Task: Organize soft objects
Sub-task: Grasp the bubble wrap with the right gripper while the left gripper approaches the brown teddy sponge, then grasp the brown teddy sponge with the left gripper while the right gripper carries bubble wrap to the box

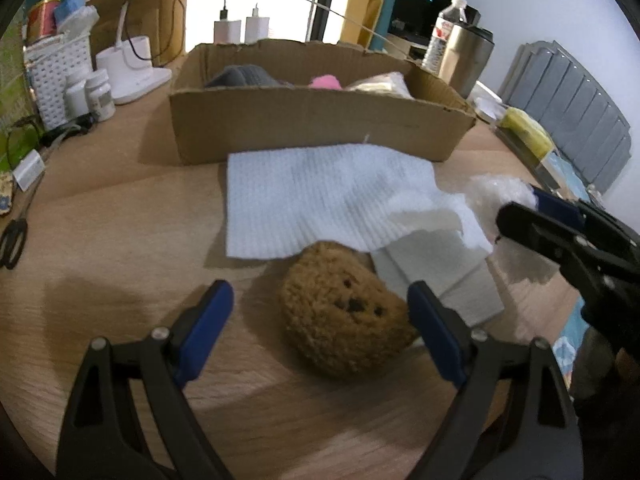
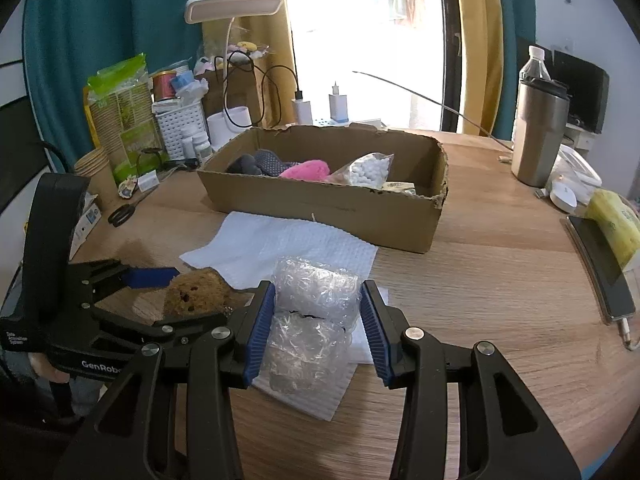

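Observation:
A brown sponge (image 1: pixel 346 318) lies on the wooden table between the open fingers of my left gripper (image 1: pixel 320 312); its right side touches the right pad, and it also shows in the right wrist view (image 2: pixel 196 294). A roll of bubble wrap (image 2: pixel 314 320) lies on white paper sheets between the open fingers of my right gripper (image 2: pixel 318 320); its left side is against the left pad. It shows in the left wrist view (image 1: pixel 504 200), partly hidden by my right gripper (image 1: pixel 516 228). The cardboard box (image 2: pixel 332 204) behind holds a grey sock (image 2: pixel 256 162), a pink fluffy item (image 2: pixel 306 170) and a bag of white pellets (image 2: pixel 370 170).
White paper towels (image 1: pixel 320 200) lie in front of the box. Scissors (image 2: pixel 124 212), bottles, a basket (image 2: pixel 178 128) and a lamp stand at the left. A steel tumbler (image 2: pixel 538 136), a water bottle, a phone (image 2: pixel 600 268) and a yellow pack (image 2: pixel 616 224) are at the right.

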